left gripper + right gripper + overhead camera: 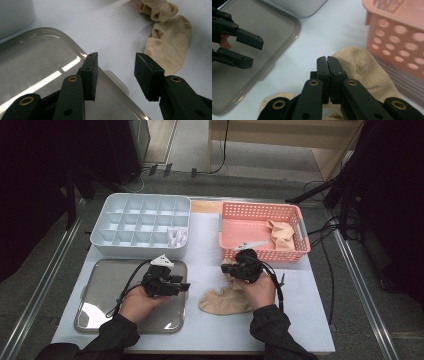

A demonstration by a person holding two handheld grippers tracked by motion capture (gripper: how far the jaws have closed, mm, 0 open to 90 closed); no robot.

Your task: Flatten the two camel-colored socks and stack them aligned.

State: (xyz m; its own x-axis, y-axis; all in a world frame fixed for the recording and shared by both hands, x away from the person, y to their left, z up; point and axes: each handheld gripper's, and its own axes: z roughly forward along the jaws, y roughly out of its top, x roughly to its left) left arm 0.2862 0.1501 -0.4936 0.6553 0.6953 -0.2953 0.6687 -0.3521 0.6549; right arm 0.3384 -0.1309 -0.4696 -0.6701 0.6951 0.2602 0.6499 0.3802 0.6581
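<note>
A beige sock [223, 301] lies crumpled on the white table, right of a metal tray [100, 285]. My right gripper [226, 268] is at the sock's far end. Its jaws are pressed together with their tips in the fabric, and the sock [367, 72] bulges just behind the right gripper [327, 58]. My left gripper [186, 286] hovers open over the tray's right edge and points toward the sock. In the left gripper view, the tray rim [82, 53] lies below the left gripper [116, 56], with the sock [170, 47] beyond it. The open left gripper [255, 52] also appears in the right gripper view.
A white compartment organizer [107, 215] stands behind the tray, with a white sock [177, 237] in its near right cell. A pink basket [260, 206] at the back right holds another beige sock [281, 234]. The basket wall [397, 42] stands close beside my right gripper.
</note>
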